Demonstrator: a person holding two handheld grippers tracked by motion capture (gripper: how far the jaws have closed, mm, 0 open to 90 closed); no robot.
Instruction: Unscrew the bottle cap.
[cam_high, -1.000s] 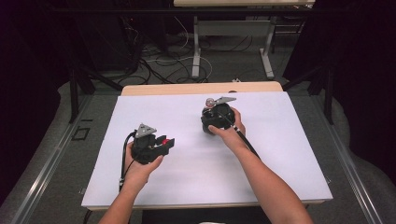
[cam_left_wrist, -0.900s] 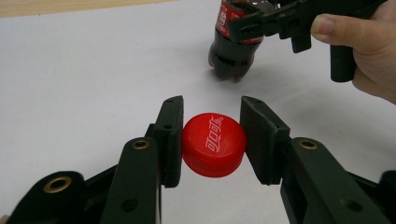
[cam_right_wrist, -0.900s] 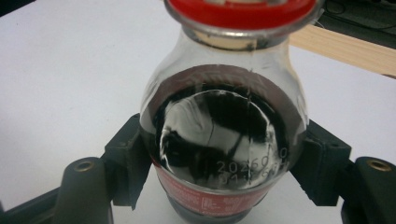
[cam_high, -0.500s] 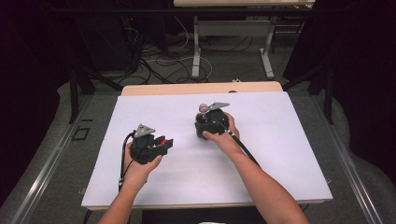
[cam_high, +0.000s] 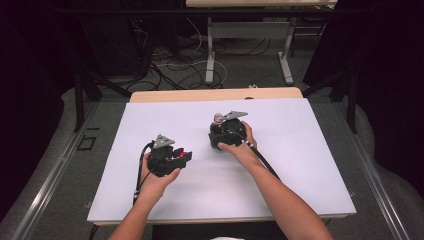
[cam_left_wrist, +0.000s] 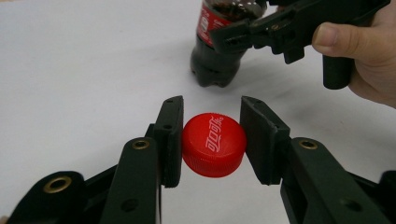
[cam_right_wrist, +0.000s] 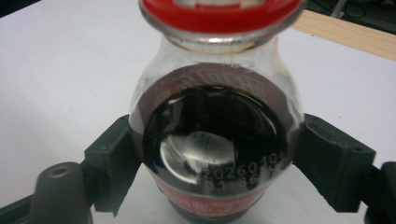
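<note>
Fingers (cam_left_wrist: 170, 140) on the left gripper (cam_left_wrist: 212, 144) are clamped on a red cap (cam_left_wrist: 214, 145), one pad on each side, cap face up with white lettering, dead centre low in the left gripper view. In the high view that gripper (cam_high: 175, 159) sits lower left of middle on the white tabletop (cam_high: 300, 150), with the cap showing as a red spot at its tip.

The right gripper (cam_right_wrist: 217, 158) has its fingers (cam_right_wrist: 112, 158) either side of the bottle (cam_right_wrist: 215, 140), and they've just been opening. The left pad looks to be touching the glassy shoulder and the right one sits just beside it, so I can't tell if there's any real squeeze.

The bottle is uncapped, red ring at the neck along the top edge of the right gripper view, with dark cola inside up to the shoulder. In the left gripper view the bottle (cam_left_wrist: 217, 46) stands upright at top centre, with a red label.
</note>
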